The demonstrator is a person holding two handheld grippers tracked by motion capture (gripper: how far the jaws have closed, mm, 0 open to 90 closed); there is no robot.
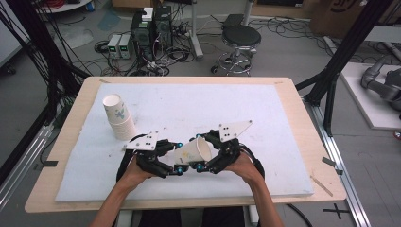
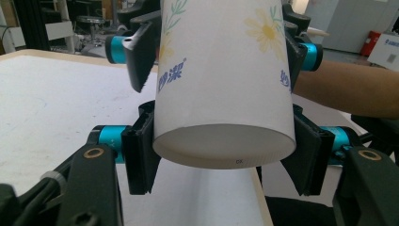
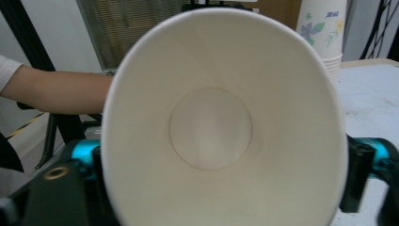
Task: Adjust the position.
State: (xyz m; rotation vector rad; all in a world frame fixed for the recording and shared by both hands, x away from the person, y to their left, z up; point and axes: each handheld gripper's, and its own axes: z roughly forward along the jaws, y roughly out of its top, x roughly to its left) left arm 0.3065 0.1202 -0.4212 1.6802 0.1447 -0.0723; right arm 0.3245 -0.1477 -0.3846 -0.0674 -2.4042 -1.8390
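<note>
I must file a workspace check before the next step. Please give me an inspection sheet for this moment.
Surface: white mat on wooden table, bare around the work.
Job's things: paper cup held on its side between both grippers; cup stack leaning at mat's left.
Clutter: nothing seen.
Grippers: left gripper shut on cup's base end; right gripper at the rim end, cup between its fingers.
Cables: black loops behind each hand.
Surroundings: stool, computer boxes, floor wiring.

- One white floral paper cup (image 1: pixel 194 151), lying sideways between two black two-jaw grippers, left (image 1: pixel 176 166) and right (image 1: pixel 204 152).
- One stack of white floral paper cups (image 1: pixel 119 117), left of that cup.
- One white foam mat (image 1: pixel 265 109) under that cup.
- One black round stool (image 1: pixel 241 37) beyond it.
</note>
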